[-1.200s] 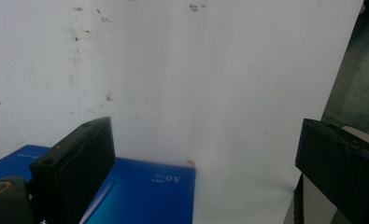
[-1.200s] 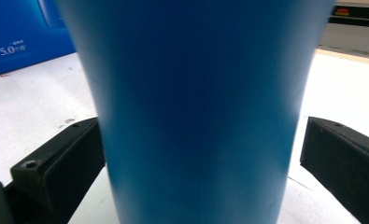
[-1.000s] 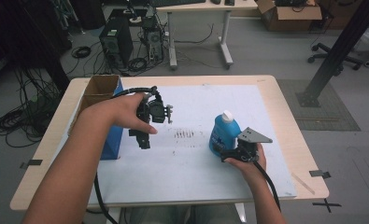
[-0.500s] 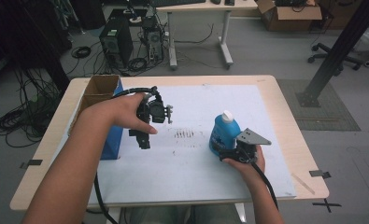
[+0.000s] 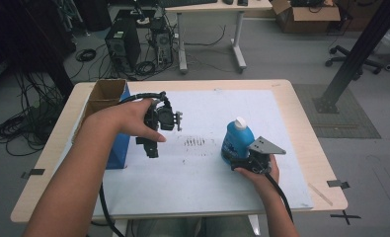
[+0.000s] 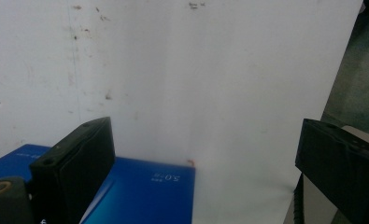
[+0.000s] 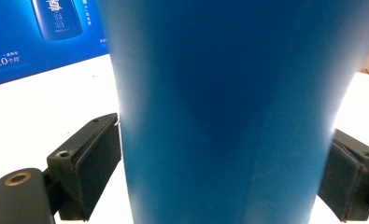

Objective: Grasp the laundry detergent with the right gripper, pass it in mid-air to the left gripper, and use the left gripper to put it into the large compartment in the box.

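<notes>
Bottle: we see the blue bottle (image 5: 239, 142) with a white cap standing upright on the white mat (image 5: 207, 173), well right of the blue box (image 5: 119, 153).
Right gripper (image 5: 242, 160): its jaws have just been closing and the pads now touch both bottle sides.
Left gripper (image 5: 153, 148): we see it hanging agape and empty, just right of the box.

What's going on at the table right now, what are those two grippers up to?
Right gripper closing around the blue bottle, pads at its sides. Left gripper open, empty, above the white mat beside the blue box. Nothing in the way.
</notes>
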